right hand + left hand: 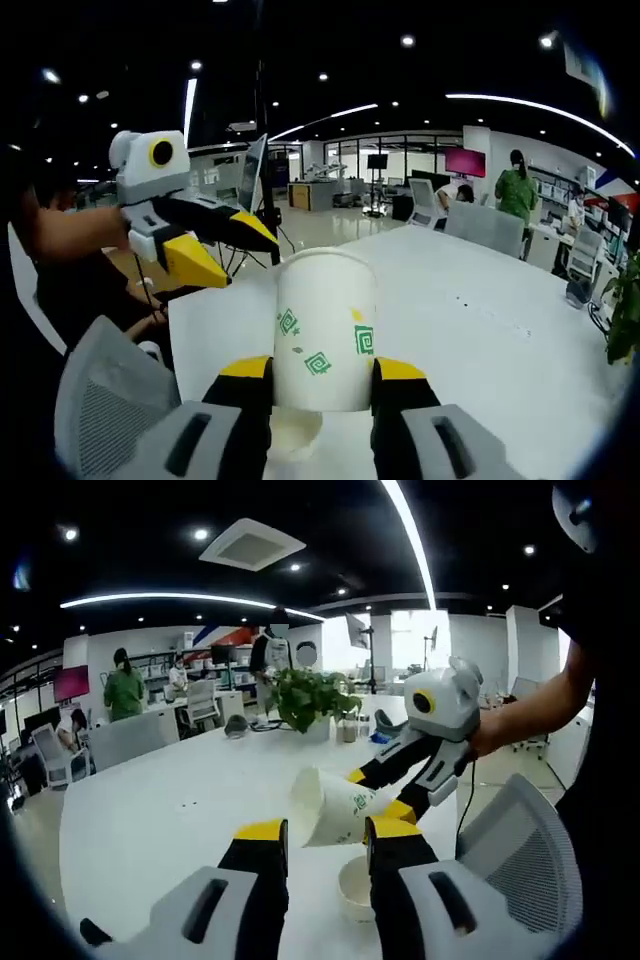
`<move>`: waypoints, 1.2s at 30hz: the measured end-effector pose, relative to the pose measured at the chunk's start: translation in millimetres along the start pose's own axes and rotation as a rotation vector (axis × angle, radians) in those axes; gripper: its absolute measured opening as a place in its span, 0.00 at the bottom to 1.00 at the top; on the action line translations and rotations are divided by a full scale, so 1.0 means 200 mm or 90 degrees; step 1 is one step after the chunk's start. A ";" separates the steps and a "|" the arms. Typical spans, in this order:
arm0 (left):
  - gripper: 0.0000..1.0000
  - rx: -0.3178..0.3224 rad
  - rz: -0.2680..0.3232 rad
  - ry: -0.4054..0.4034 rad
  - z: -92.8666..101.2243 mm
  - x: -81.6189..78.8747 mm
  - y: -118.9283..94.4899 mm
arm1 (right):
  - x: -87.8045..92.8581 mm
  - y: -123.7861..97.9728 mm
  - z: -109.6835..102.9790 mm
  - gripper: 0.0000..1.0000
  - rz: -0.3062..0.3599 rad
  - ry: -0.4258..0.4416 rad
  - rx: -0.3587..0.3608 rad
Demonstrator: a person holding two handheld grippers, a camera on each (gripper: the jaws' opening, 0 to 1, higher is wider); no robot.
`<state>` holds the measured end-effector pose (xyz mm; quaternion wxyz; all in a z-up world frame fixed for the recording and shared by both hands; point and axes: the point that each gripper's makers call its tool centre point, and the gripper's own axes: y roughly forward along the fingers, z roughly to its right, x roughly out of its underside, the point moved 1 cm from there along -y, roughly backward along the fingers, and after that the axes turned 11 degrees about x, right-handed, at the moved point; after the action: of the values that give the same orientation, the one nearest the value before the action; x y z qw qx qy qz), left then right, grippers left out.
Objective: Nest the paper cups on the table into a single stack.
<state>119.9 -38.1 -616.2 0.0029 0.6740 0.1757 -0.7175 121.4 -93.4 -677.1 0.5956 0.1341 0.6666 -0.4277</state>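
Cup held above the table by the right gripper

Right gripper [322,370] grasps a white paper cup [324,330] with green marks between its two jaws. The cup is lifted over a second cup [356,885] standing on the white table [170,810]. Left gripper [325,832] is released, with nothing between its jaws.

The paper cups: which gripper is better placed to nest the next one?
Right, probably. The right gripper already clamps a paper cup above the cup on the table. The left gripper looks open, holding nothing.
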 end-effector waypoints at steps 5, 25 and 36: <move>0.19 0.047 -0.034 0.019 0.06 0.02 0.04 | 0.02 -0.04 -0.05 0.37 0.012 -0.036 -0.022; 0.01 0.138 -0.032 -0.032 0.20 0.00 0.06 | 0.06 -0.07 -0.12 0.37 0.046 -0.124 -0.048; 0.00 0.156 -0.059 -0.035 0.24 0.02 0.07 | 0.08 -0.08 -0.11 0.37 0.037 -0.127 -0.032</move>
<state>77.2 -62.5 -622.8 -0.1076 0.6405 0.1173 -0.7513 91.3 -92.4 -687.2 0.6744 0.0948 0.6104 -0.4045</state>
